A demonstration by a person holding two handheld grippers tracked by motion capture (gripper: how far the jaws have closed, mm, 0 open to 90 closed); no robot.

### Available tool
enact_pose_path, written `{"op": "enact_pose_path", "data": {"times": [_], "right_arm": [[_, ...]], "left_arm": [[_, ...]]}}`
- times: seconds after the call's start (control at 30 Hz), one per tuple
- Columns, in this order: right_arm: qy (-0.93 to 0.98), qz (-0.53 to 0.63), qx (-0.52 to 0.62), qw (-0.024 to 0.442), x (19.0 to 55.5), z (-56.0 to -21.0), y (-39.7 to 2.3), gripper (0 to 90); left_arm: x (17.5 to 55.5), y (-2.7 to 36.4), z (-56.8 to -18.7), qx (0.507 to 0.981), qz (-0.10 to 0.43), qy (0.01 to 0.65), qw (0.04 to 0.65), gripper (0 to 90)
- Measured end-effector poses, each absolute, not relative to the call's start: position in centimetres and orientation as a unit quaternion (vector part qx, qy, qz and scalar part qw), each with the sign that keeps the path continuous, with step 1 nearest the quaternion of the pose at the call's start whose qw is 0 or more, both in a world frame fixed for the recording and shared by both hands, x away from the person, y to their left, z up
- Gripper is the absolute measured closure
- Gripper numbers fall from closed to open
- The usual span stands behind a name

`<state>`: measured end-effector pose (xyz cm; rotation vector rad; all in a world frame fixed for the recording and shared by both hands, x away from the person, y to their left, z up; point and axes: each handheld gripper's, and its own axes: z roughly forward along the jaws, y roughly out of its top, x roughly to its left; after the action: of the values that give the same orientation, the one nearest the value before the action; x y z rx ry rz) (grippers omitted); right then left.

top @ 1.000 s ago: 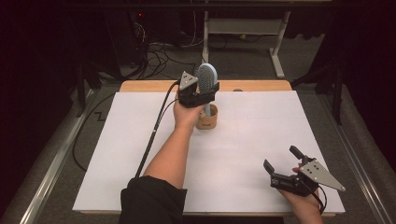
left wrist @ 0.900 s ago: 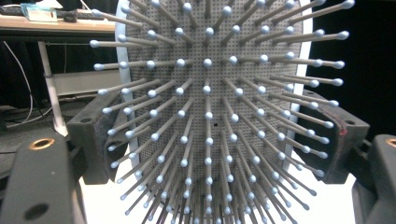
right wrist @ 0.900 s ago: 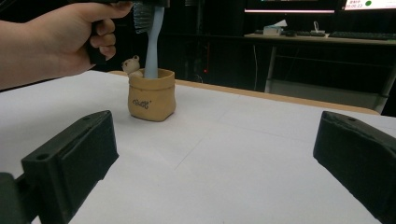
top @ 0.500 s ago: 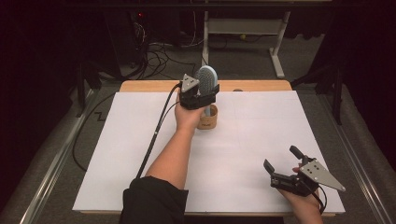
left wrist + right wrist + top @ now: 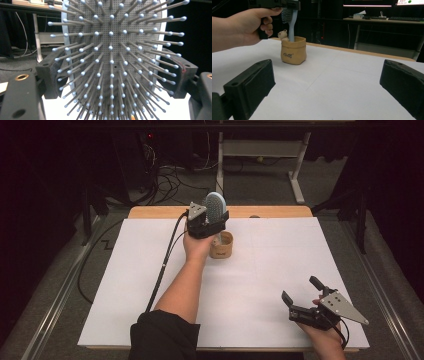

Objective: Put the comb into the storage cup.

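Upper centre of the high view: the left tongs (image 5: 216, 224), clamped on a pale blue paddle hairbrush (image 5: 215, 206), hold it upright with its handle already inside a small tan pouch-shaped holder (image 5: 222, 245) on the white-covered bench (image 5: 280, 255); release is likely all that remains. The right tongs (image 5: 301, 295) rest wide open and empty at lower right. The handle's depth is hidden, and bristles block the left gripper view.

Both tools are black with blocky jaws; the left tool (image 5: 212, 222) trails a black cable, the right tool (image 5: 301, 296) bears a grey three-cornered plate. A dark sleeve (image 5: 162, 336) is pushed up the left arm.
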<state>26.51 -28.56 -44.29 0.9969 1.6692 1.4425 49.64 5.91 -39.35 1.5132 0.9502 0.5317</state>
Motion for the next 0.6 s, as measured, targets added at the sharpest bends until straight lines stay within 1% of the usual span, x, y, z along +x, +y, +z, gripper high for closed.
{"op": "enact_pose_path", "data": {"times": [0.6], "right_arm": [[0.643, 0.559, 0.388, 0.352, 26.57, -44.31, -28.69, 0.2]], "left_arm": [[50.46, 6.8, -39.5, 0.633, 0.21, 0.44, 0.601, 19.7]]}}
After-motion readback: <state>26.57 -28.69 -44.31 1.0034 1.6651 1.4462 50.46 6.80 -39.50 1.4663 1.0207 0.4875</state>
